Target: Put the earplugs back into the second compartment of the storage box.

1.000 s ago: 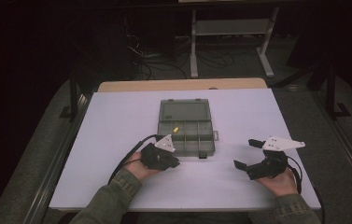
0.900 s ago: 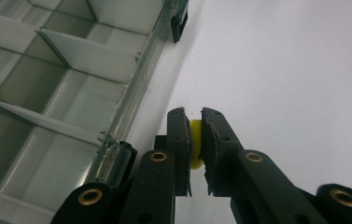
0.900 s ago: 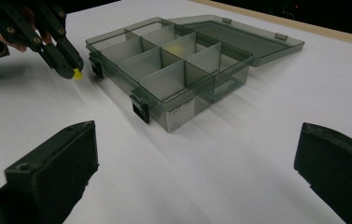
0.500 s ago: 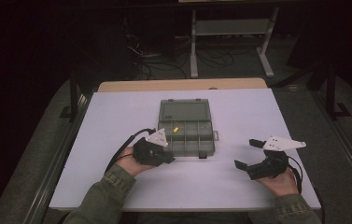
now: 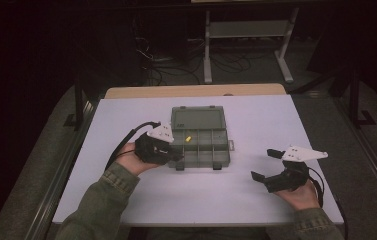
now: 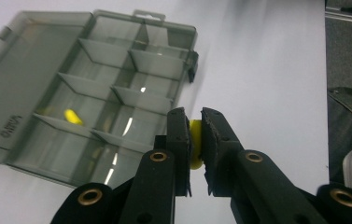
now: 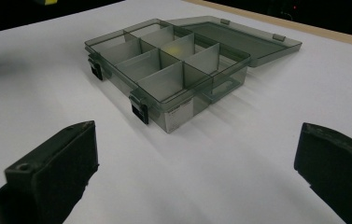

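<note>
Stage of the sort, near to far. My right claw [image 5: 264, 169] rests near the desk's [image 5: 256, 125] near right corner, jaws wide, empty. My left claw [image 6: 195, 138] hangs over the near left corner of the box [image 5: 199, 136], pinching a yellow piece [image 6: 195, 142] between its pads. The box sits at the desk's middle, lid [image 5: 198, 119] open toward the far edge. One yellow piece [image 5: 188, 139] already lies in a far compartment; I judge mine next, its drop not yet made.
</note>
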The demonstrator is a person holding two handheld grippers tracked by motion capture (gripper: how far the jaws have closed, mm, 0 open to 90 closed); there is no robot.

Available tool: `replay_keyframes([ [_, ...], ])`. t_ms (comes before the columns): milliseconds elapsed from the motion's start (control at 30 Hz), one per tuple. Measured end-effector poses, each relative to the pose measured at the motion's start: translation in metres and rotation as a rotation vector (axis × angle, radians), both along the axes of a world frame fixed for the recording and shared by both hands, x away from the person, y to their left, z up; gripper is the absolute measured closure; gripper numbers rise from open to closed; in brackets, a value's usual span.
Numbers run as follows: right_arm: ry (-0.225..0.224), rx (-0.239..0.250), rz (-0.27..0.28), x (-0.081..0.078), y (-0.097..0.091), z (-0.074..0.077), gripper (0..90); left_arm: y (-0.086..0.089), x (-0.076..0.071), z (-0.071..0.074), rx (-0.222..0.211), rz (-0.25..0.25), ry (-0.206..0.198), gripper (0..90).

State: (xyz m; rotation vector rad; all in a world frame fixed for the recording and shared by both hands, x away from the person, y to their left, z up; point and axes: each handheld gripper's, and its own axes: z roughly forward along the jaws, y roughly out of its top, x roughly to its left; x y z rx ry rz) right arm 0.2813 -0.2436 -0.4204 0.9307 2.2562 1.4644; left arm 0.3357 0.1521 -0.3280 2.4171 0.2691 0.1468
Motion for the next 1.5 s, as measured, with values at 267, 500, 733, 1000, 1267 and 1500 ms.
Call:
replay_keyframes([
  [267,0.001,-0.001,0.0,0.0,0.0,0.0,0.0,-0.006,0.015,0.016,-0.017,-0.001,-0.029,82.3],
  [500,0.002,0.001,-0.001,0.0,0.0,0.0,0.0,-0.011,0.033,0.023,-0.015,0.022,-0.034,82.5],
  [733,0.004,0.001,0.0,0.0,0.0,0.0,0.0,-0.018,0.056,0.012,0.012,0.048,0.004,83.4],
  [1000,0.005,0.001,0.002,0.0,0.001,-0.001,0.0,-0.02,0.075,0.001,0.01,0.088,0.008,83.4],
  [1267,0.004,0.005,-0.001,0.001,0.0,0.0,0.0,-0.029,0.09,-0.022,0.001,0.12,-0.009,83.5],
  [1500,0.004,0.005,0.005,0.002,0.0,-0.001,0.0,-0.031,0.105,-0.043,-0.043,0.131,0.042,83.4],
])
